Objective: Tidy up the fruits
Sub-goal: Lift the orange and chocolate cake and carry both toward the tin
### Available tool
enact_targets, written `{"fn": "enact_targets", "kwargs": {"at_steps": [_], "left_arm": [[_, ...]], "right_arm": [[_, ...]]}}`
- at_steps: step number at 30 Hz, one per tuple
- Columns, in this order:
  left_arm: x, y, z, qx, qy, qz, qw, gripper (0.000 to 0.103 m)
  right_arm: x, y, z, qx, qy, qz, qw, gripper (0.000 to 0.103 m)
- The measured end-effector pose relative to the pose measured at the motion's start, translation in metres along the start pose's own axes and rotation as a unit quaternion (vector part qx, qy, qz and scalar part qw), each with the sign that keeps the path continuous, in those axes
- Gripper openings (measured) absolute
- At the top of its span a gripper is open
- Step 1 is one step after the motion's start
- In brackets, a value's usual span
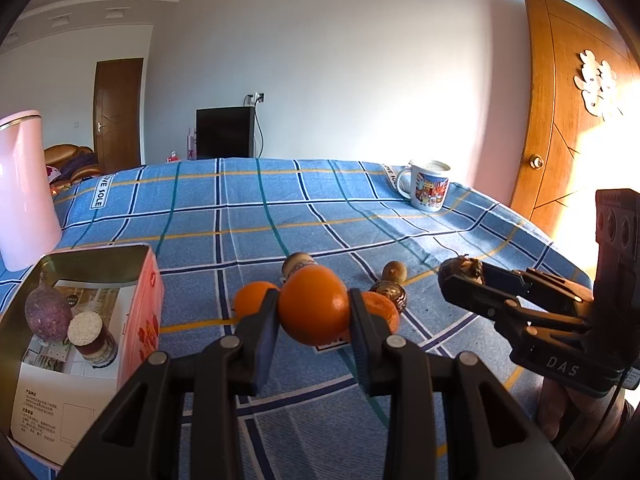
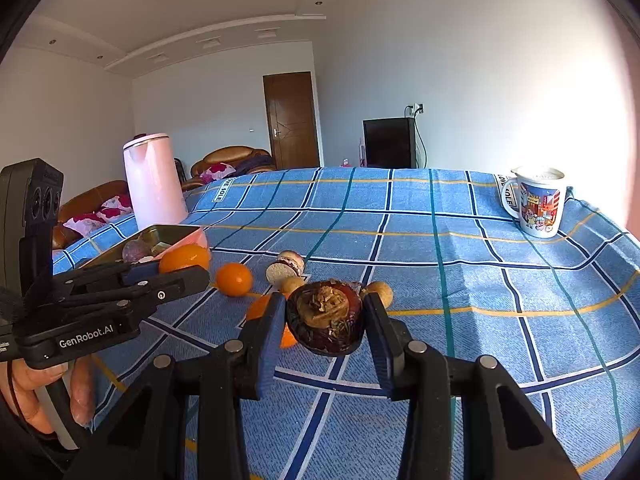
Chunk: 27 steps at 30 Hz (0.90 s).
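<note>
1. Two grippers are loaded: your left gripper is clamped on an orange, lifted off the cloth near the table's front edge.
2. Your right gripper pinches a dark brown fruit between its pads, also clear of the cloth.
3. Just behind, two more oranges lie loose mid-table with a small brown fruit and a little jar on its side.
4. Toward the table's left edge sits the open tin box, holding a purple fruit and another jar.
5. Beyond it, a pink kettle stands at the left edge.
6. A printed mug stands at the far right corner.
</note>
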<state>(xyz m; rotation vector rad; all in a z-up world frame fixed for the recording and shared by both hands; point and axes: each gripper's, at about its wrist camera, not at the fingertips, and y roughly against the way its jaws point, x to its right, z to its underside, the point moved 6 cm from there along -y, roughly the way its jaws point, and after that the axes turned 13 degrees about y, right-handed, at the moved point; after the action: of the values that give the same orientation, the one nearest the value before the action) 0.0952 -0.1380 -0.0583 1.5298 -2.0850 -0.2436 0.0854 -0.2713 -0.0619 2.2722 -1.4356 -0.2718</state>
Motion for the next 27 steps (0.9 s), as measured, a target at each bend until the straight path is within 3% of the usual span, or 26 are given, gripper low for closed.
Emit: {"fn": "enact_targets", "kwargs": {"at_steps": [27], "left_arm": [[0.009, 0.025, -0.004, 0.074, -0.034, -0.013, 0.9966, 0.035]], "right_arm": [[-0.008, 0.022, -0.004, 0.069, 0.027, 0.017, 0.997, 0.042]]}}
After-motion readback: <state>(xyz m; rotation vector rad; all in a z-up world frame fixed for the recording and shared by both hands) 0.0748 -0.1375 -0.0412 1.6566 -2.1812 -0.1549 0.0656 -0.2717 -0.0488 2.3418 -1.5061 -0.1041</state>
